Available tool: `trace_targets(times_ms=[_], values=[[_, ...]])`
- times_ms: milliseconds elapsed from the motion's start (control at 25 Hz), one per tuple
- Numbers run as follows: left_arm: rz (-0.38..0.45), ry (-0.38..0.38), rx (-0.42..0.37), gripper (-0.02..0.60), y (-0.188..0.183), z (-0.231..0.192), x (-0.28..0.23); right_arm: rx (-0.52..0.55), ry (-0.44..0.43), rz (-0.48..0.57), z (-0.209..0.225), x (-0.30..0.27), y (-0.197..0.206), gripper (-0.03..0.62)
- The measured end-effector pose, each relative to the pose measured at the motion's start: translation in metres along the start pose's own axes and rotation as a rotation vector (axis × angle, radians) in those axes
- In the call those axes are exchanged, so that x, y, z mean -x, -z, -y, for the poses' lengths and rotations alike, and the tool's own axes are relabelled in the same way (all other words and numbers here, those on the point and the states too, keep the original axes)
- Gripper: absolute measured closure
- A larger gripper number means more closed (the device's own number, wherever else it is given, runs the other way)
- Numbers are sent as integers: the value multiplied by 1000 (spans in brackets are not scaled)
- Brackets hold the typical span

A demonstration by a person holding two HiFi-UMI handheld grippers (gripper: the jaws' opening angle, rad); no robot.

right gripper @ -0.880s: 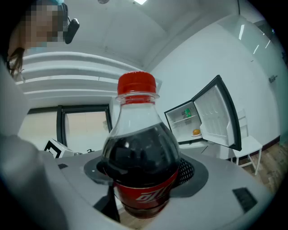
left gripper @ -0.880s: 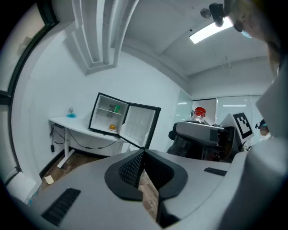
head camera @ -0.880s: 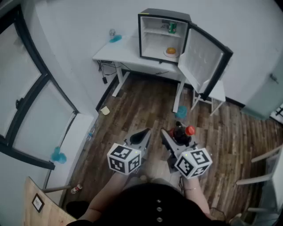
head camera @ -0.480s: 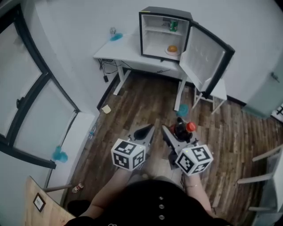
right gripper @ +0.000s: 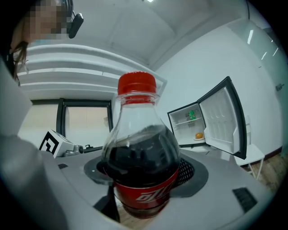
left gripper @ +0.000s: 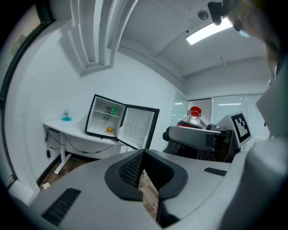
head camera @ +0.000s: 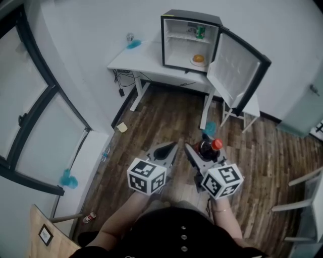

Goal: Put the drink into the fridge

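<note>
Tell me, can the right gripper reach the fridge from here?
Probably not yet: the right gripper, holding the cola bottle, is well short of the fridge. Its door is open, so walking closer should do.

Fridge (head camera: 181,50) on white table (head camera: 139,59) (blue thing (head camera: 133,44) beside)

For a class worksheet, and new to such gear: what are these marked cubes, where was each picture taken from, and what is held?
No robot: a person holds a two-jaw tool in each hand; the marked cubes are part of those tools. One picture comes from a camera on the person's head, looking down; the other two from cameras riding on the tools. The right gripper has its jaws closed on a dark drink bottle with a red cap. The left gripper is shut and empty. Ahead, a small fridge stands open on a white table, holding a green can and something orange.
</note>
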State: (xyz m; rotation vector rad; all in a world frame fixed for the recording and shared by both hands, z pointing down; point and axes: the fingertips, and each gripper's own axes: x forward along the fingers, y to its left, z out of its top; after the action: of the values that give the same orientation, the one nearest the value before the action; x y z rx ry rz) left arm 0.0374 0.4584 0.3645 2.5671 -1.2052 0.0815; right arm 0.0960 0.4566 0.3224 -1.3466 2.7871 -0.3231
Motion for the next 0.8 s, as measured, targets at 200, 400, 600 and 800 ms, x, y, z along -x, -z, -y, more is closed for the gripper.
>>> trace_targets(times_ms=[200, 400, 600, 800], values=[[-19, 14, -16, 575, 2, -7, -4, -17, 23, 1, 2, -10, 4, 269], [-48, 14, -14, 575, 8, -19, -9, -44, 27, 9, 5, -21, 9, 269], [-28, 17, 14, 575, 4, -33, -27, -48, 12, -5, 17, -42, 11, 269], [-26, 16, 5, 575, -4, -56, -55, -50, -6, -5, 37, -73, 9, 269]])
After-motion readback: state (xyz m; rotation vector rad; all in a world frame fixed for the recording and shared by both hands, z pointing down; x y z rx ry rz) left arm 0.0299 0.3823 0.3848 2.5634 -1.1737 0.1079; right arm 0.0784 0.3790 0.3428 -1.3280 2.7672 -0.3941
